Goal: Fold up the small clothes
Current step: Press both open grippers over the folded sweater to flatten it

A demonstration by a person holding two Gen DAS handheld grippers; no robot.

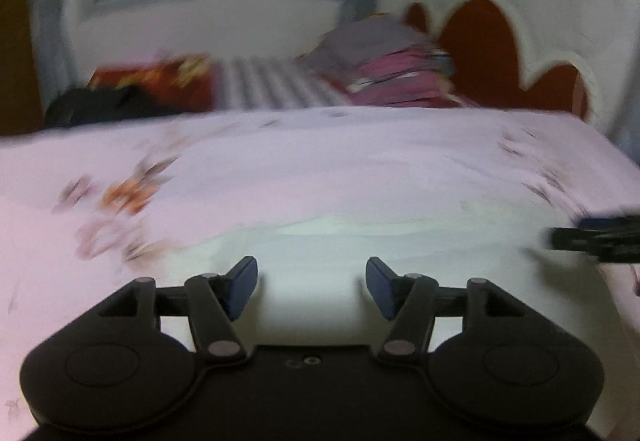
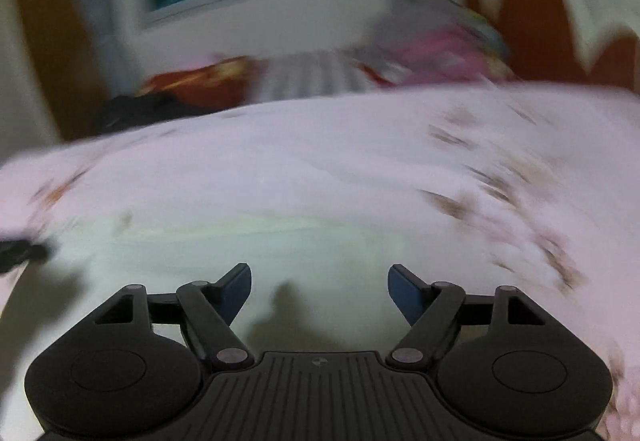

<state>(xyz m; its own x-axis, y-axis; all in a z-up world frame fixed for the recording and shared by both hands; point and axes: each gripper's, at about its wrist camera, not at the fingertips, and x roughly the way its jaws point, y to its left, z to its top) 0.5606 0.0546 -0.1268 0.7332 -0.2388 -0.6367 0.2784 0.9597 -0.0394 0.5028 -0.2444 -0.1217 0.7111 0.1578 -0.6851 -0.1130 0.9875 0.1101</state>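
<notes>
The white cloth lies flat on the bed just before both empty, open grippers, left and right; being soft and light, it seems best pinched at its near edge.

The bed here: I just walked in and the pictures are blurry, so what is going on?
A person holds a two-finger gripper in each hand over a bed with a pale pink printed sheet. The left gripper and the right gripper are both open and hold nothing. A whitish garment lies flat on the sheet just ahead of them. A stack of folded clothes sits farther back, near the headboard. Motion blur hides finer detail.
</notes>
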